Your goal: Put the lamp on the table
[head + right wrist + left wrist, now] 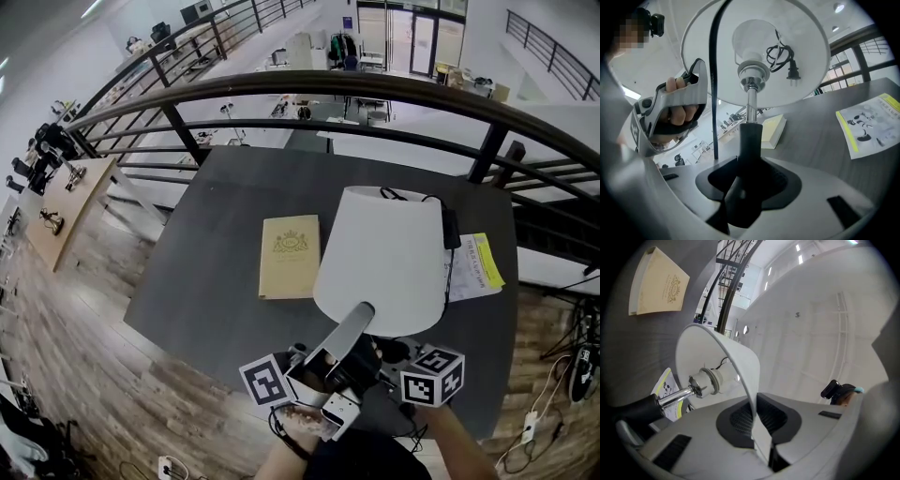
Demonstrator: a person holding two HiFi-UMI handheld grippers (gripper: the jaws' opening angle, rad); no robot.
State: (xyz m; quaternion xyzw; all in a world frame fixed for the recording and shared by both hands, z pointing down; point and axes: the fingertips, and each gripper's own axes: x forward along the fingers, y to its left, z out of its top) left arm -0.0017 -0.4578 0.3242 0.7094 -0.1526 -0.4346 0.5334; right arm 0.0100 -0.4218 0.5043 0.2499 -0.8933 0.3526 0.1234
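- The left gripper (757, 427) is clenched on the thin rim of the shade (380, 253). I take this as a steadying hold that keeps the shade from swinging.
- The right gripper (745, 183) grasps the black stem (749, 140) low down, its jaws wide around it. That looks like the load-bearing hold, since the stem is the rigid part.
- Held at both points, the lamp (375, 272) hangs tilted just beyond the grippers, over the near part of the worktop (216, 272). It does not look set down yet.
- Farther out on the worktop lie a cream book (289, 255) to the left of the shade and a leaflet (478, 262) to its right. The patch beyond the grippers is probably where the lamp is meant to stand.
- Only the right gripper view looks up inside the shade, showing the socket (752, 70) and the plug (791, 72) with its coiled cord tucked in.
- Only the left gripper view shows the pinch on the rim.
- The head view shows the layout but hides both grips, and no view shows the base.
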